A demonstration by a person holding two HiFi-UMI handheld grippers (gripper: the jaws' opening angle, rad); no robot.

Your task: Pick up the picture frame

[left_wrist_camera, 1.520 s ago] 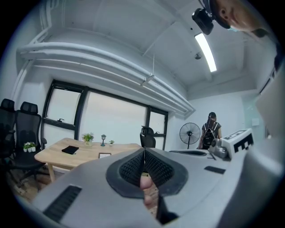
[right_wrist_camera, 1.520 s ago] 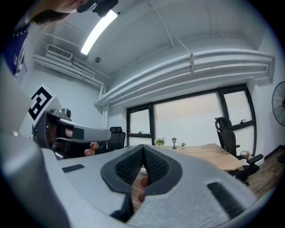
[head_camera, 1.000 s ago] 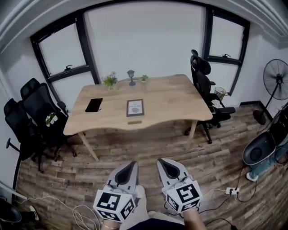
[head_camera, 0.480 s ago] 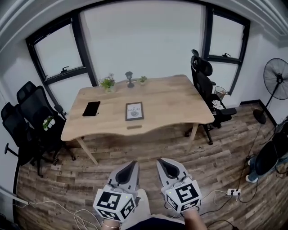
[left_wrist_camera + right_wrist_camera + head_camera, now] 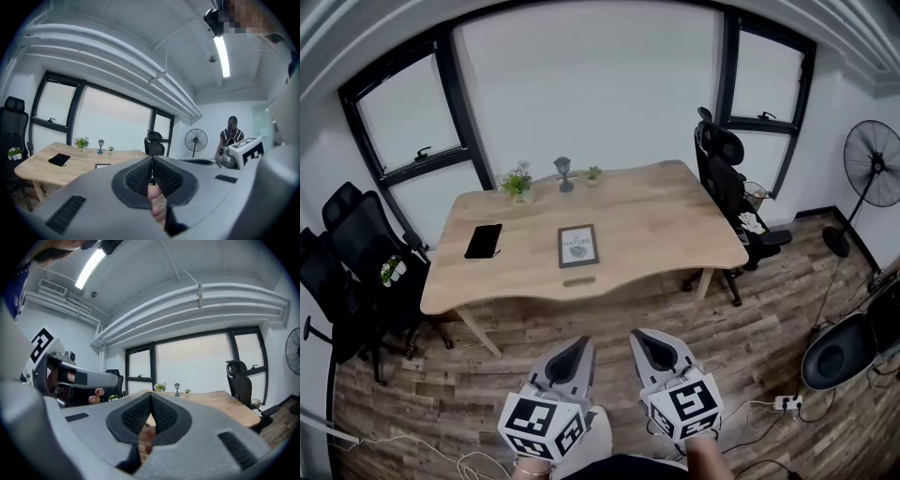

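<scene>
You hold the left tongs [image 5: 580, 343] and the right tongs [image 5: 638, 337] side by side over the plank floor [image 5: 750, 328], well short of the near edge of the wooden counter [image 5: 675, 211], both pointing toward it. Each pair is clenched tight, its ribbed pads pressed together with nothing between them, as each gripper view shows. The picture frame [image 5: 578, 246], dark-rimmed with a pale print, lies flat near the middle of the counter, a little toward its near edge, well apart from both tongs. A flat black pouch [image 5: 483, 241] lies on the counter's left part, about level with the frame. Along the counter's far edge stand a potted plant [image 5: 517, 181], a small lamp figurine [image 5: 563, 173] and a smaller plant [image 5: 592, 173] in a loose row. A black office chair [image 5: 719, 173] sits at the counter's right end, and more black chairs [image 5: 352, 234] crowd its left end. A pedestal fan [image 5: 872, 178] stands well beyond the counter's right end, by the wall. A white power strip [image 5: 785, 401] lies on the floor on the near side of the counter, off to the right of your right tongs. In the left gripper view, a person [image 5: 231, 136] stands past the counter's right end, beside the fan.
</scene>
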